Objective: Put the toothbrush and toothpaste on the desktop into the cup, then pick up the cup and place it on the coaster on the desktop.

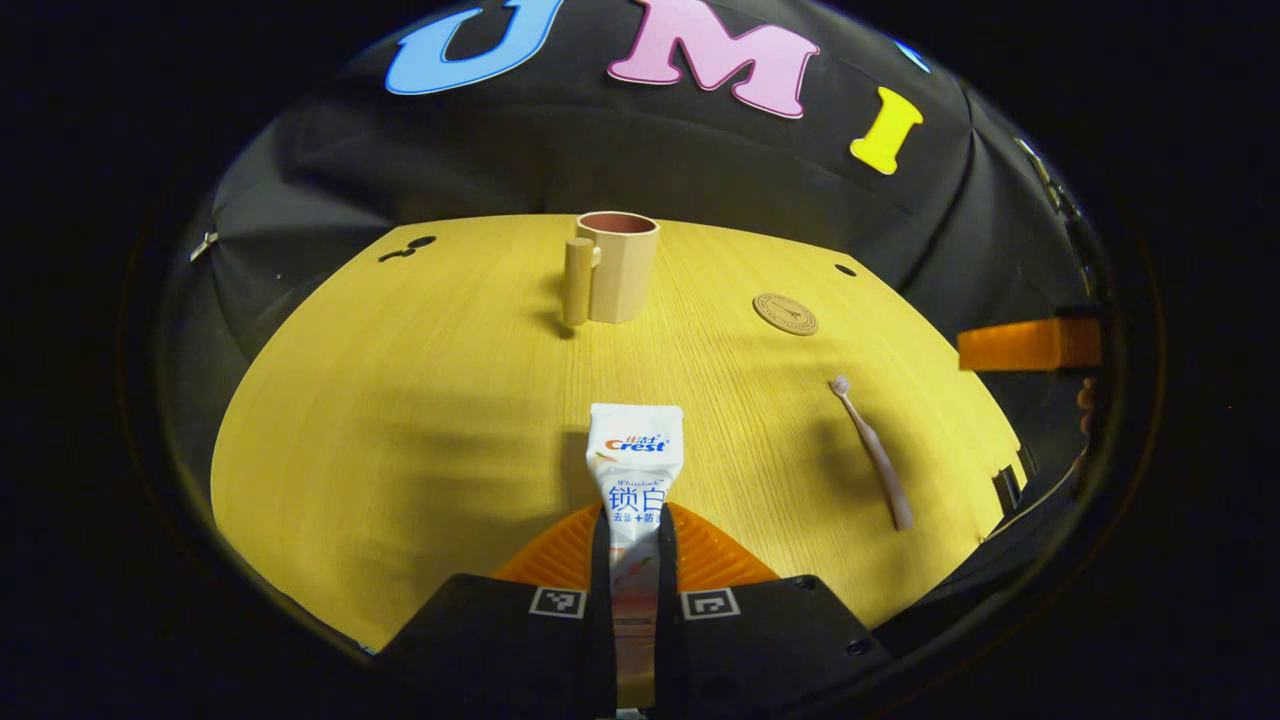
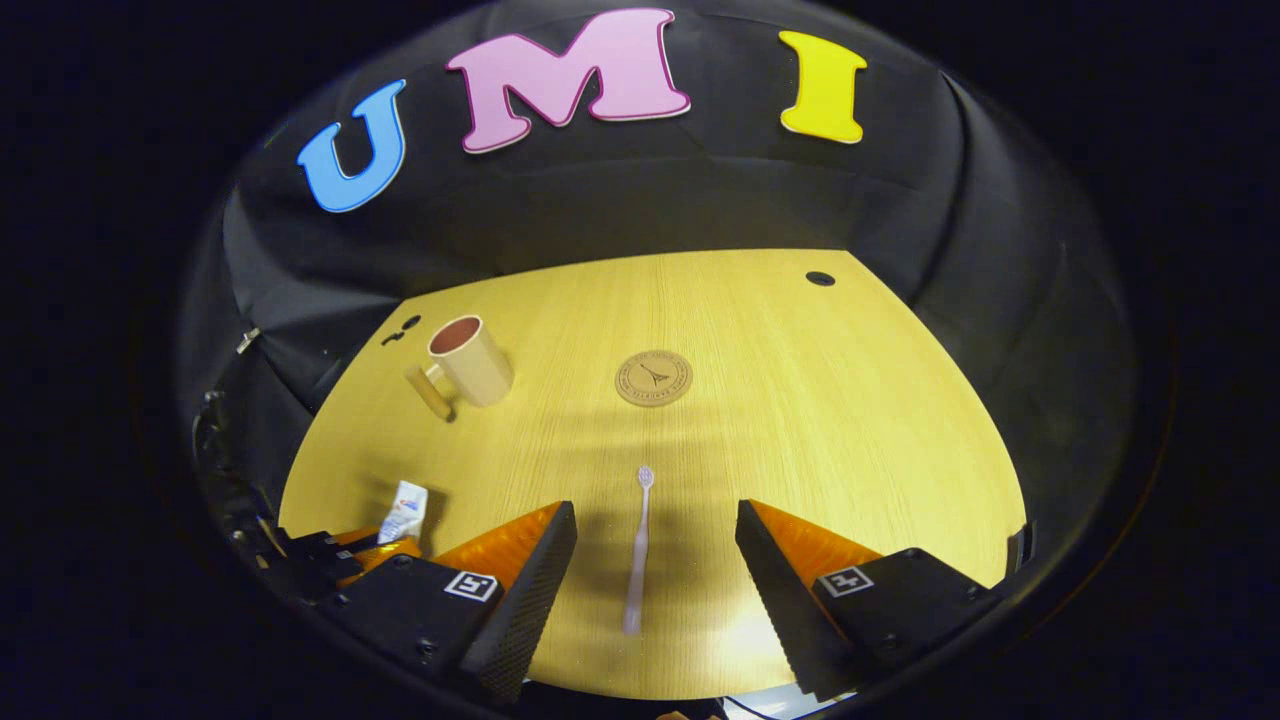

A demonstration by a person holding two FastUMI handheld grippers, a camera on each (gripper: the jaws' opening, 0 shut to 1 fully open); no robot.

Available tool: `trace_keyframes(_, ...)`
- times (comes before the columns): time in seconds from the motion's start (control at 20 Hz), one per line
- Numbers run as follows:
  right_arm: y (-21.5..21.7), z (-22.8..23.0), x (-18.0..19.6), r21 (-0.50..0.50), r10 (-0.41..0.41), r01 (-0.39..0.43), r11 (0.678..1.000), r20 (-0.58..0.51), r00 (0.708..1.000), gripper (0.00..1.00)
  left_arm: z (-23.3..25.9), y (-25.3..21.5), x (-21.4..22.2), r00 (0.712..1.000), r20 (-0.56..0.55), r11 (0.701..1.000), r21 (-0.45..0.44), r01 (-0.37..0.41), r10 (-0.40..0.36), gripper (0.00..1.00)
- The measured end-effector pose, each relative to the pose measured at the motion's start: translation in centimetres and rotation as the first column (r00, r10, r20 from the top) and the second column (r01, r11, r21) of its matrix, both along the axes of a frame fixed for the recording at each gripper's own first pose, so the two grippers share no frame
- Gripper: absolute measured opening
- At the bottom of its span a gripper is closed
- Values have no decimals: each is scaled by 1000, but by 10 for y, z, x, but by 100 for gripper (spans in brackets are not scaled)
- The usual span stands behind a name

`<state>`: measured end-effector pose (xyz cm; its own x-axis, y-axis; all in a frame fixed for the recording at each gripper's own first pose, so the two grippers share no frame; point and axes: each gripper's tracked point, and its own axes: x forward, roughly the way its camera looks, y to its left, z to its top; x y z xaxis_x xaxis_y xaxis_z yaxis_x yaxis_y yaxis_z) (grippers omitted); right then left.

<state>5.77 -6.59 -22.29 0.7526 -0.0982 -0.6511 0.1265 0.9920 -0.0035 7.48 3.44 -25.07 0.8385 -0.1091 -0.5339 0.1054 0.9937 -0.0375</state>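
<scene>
My left gripper (image 1: 634, 530) is shut on a white toothpaste tube (image 1: 634, 470), whose flat end points toward the beige cup (image 1: 616, 268) with a handle at the far side of the table. A pale pink toothbrush (image 1: 873, 452) lies to the right, and the round cork coaster (image 1: 785, 313) sits beyond it. In the right gripper view, my right gripper (image 2: 655, 560) hangs open over the toothbrush (image 2: 637, 555), which lies lengthwise between the fingers, untouched. The coaster (image 2: 653, 378) is straight ahead, the cup (image 2: 470, 360) at the far left, and the toothpaste tube (image 2: 405, 511) in the left gripper (image 2: 375, 548) at the left edge.
The yellow wooden table (image 2: 850, 420) has small holes near its back corners (image 2: 820, 278). Black cloth walls close it in behind and at both sides. A part of the right gripper (image 1: 1030, 345) juts in at the right of the left gripper view.
</scene>
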Motion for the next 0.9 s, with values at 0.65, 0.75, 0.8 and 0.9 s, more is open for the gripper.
trace_keyframes(0.65,2,-93,5,-45,-48,39,998,-234,971,99,25,15,-60,1000,6,999,-46,2,-2,20)
trace_keyframes(0.75,5,-103,3,-38,-70,62,997,-259,963,99,30,14,-61,1000,14,999,-42,10,-9,20)
trace_keyframes(0.8,7,-108,3,-31,-79,74,997,-270,960,99,33,15,-62,1000,19,999,-36,13,-12,20)
trace_keyframes(0.9,4,-110,4,-57,-98,86,995,-270,958,100,35,16,-61,1000,20,999,-33,9,-8,20)
